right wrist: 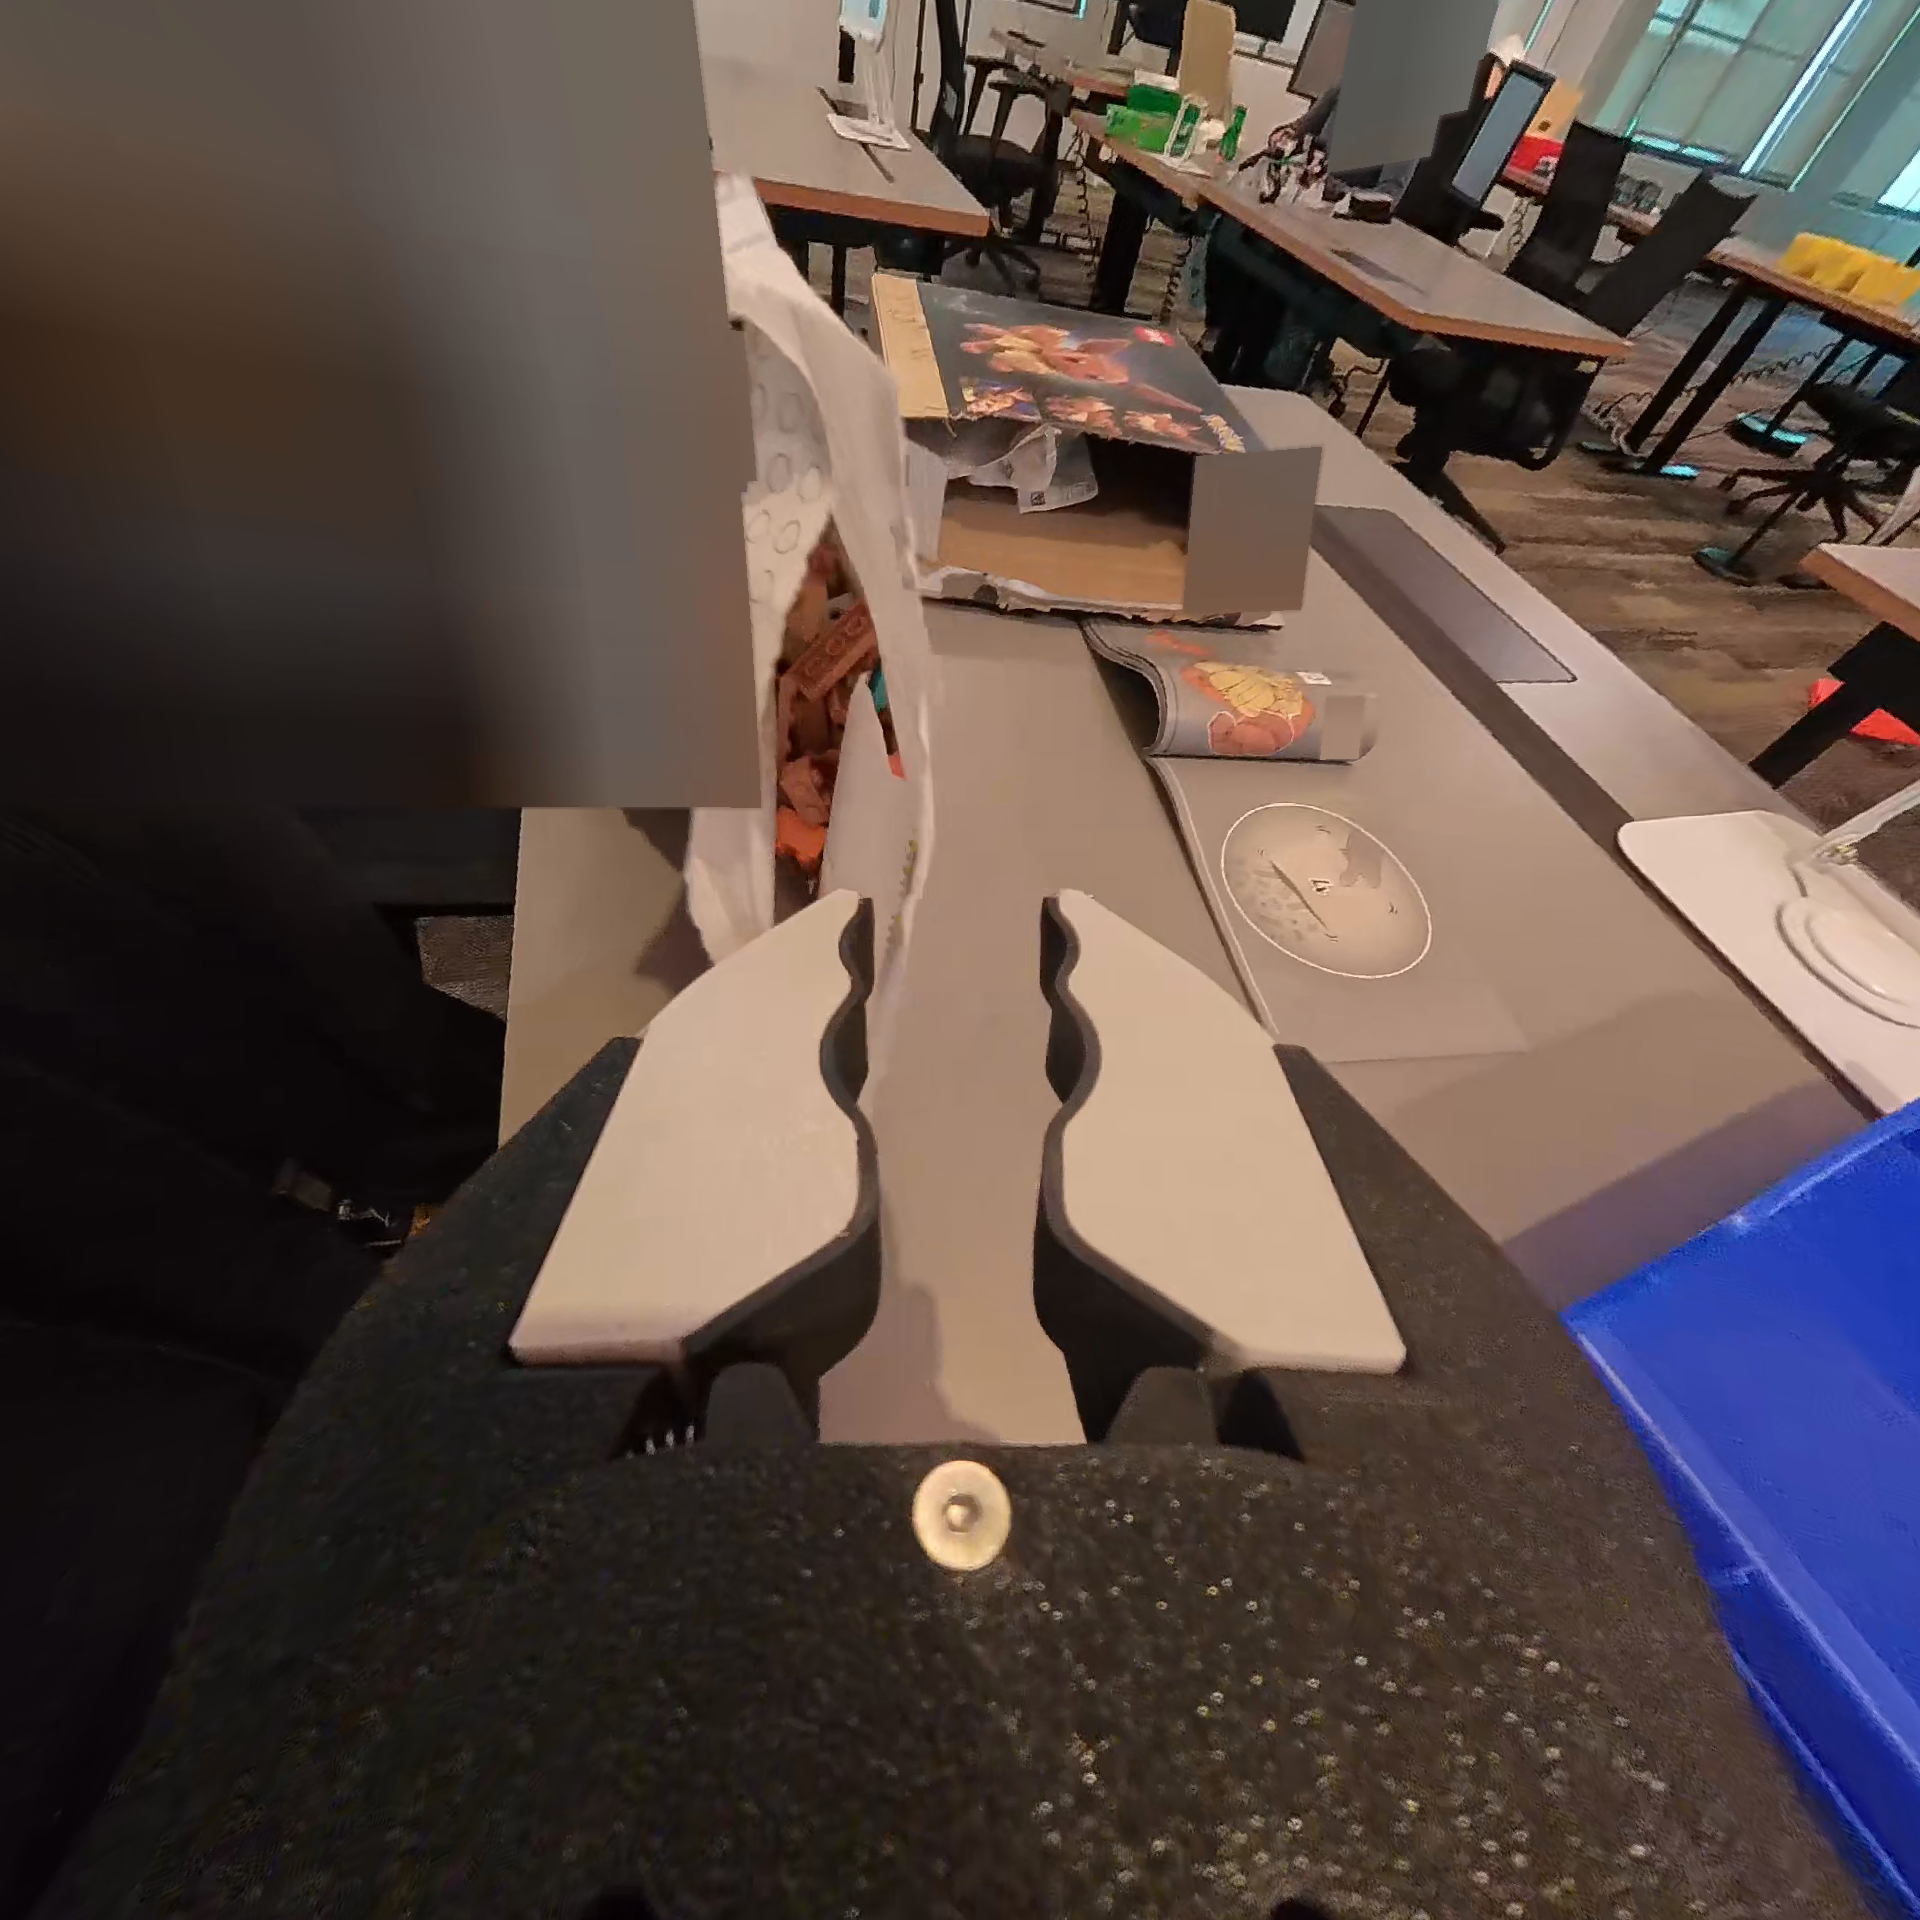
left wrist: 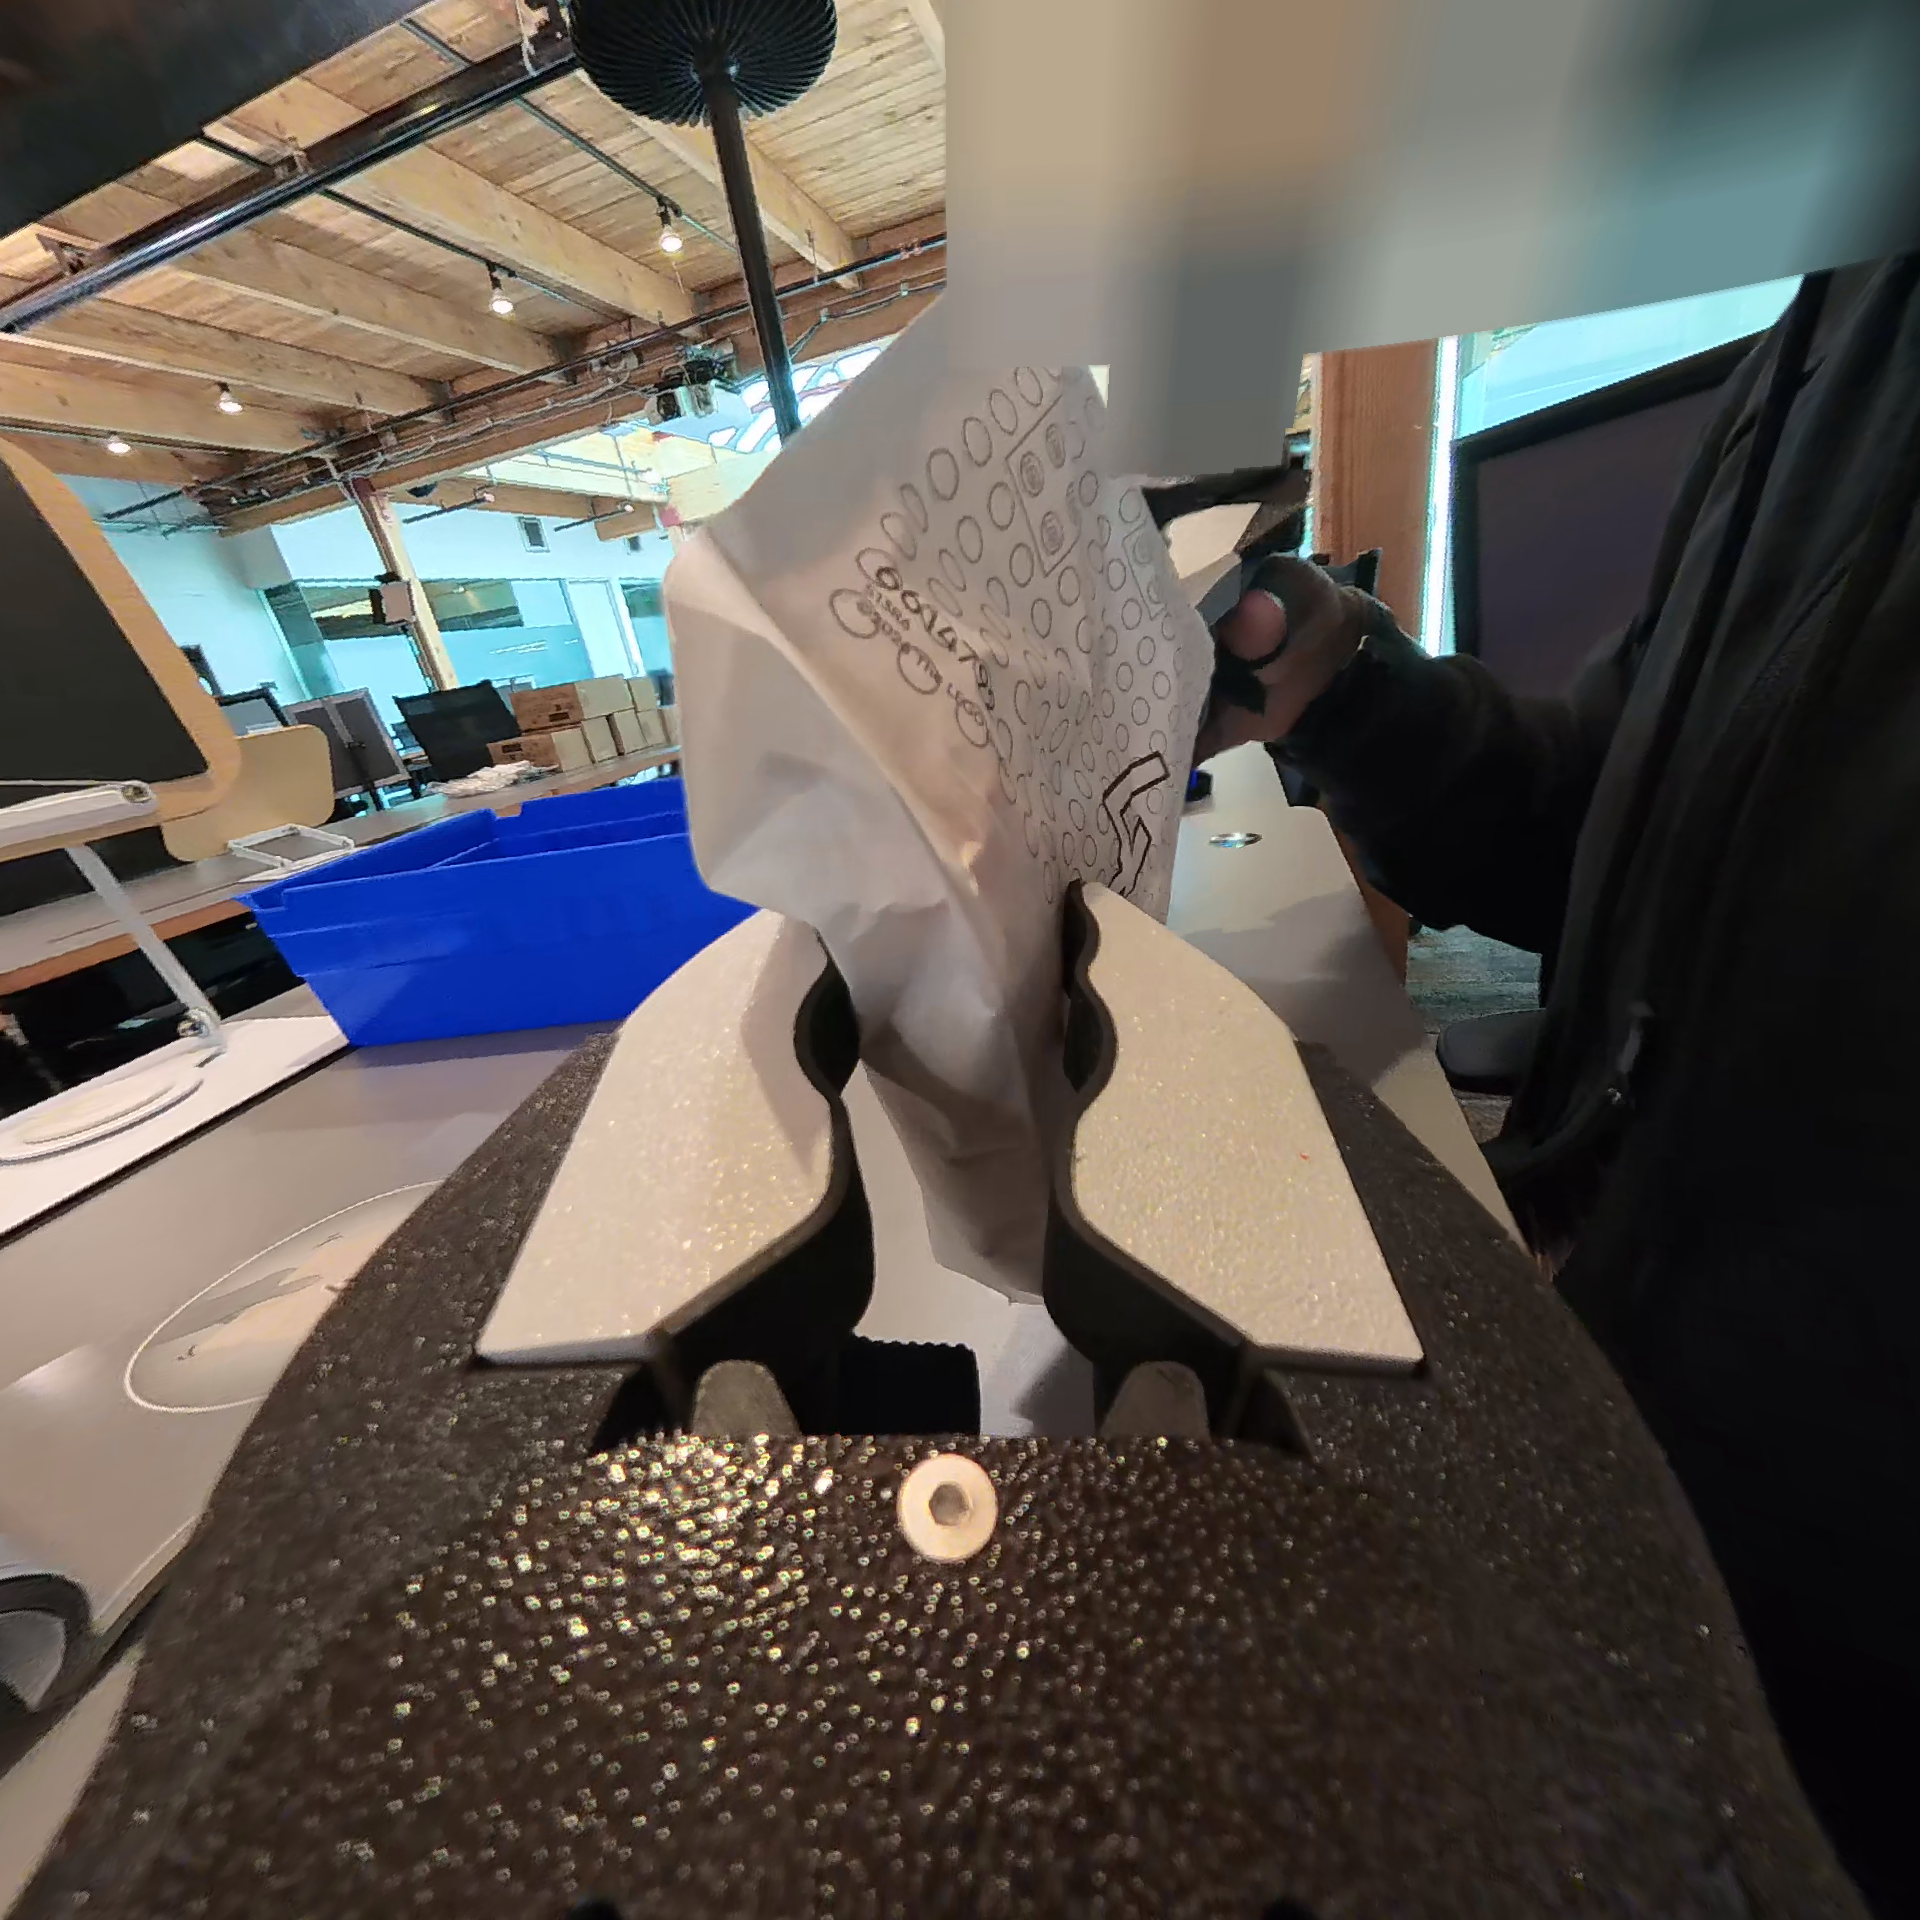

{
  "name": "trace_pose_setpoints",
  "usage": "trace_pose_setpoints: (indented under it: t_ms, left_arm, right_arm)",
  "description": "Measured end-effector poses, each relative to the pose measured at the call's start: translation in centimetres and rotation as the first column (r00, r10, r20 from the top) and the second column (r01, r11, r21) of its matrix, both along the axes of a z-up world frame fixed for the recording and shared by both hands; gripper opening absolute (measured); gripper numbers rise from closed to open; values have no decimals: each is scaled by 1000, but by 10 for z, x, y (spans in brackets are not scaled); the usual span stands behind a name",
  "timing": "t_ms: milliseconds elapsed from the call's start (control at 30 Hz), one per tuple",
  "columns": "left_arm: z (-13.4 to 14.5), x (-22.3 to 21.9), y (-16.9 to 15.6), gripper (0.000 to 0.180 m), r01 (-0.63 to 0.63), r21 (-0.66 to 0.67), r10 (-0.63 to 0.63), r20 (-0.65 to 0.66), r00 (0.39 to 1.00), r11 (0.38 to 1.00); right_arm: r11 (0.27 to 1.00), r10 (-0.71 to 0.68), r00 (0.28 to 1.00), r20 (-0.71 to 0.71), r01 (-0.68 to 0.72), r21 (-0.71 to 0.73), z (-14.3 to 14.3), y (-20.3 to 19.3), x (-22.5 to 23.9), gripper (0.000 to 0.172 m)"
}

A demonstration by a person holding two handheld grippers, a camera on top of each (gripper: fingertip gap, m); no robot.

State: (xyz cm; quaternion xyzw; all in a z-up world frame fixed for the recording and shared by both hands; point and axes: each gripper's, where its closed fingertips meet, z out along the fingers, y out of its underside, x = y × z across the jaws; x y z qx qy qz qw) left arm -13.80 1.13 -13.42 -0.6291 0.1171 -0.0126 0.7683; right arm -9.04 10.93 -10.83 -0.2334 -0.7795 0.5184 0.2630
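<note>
The left gripper [left wrist: 951, 997] is clamped on the bunched bottom of a white paper bag [left wrist: 935, 665], which stands up lengthwise from its jaws. The right gripper [right wrist: 956, 987] is partly open with nothing pinched, the torn bag edge [right wrist: 883, 727] just brushing its left finger. Only the right wrist view shows the brown and orange bricks [right wrist: 821, 686] inside, over the desk's [right wrist: 1018, 831] near edge.
</note>
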Motion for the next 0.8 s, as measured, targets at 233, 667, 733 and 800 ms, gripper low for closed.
trace_pose_setpoints:
  t_ms: [233,667,733,800]
  left_arm:
    - [2,10,0,37,70,24,-70,3,998,997]
    - [2,7,0,37,55,21,-55,-2,998,998]
    - [3,5,-1,37,43,28,-43,6,999,999]
    - [4,2,-1,37,26,35,-26,9,1000,999]
  right_arm:
    - [997,36,999,23,-37,64,-15,-15,-3,0]
    - [999,-16,999,-49,14,-39,0,-13,-10,0]
    - [999,-9,999,-43,7,-43,-2,-14,-8,1]
    - [999,-3,998,-66,-1,-50,2,-13,-5,3]
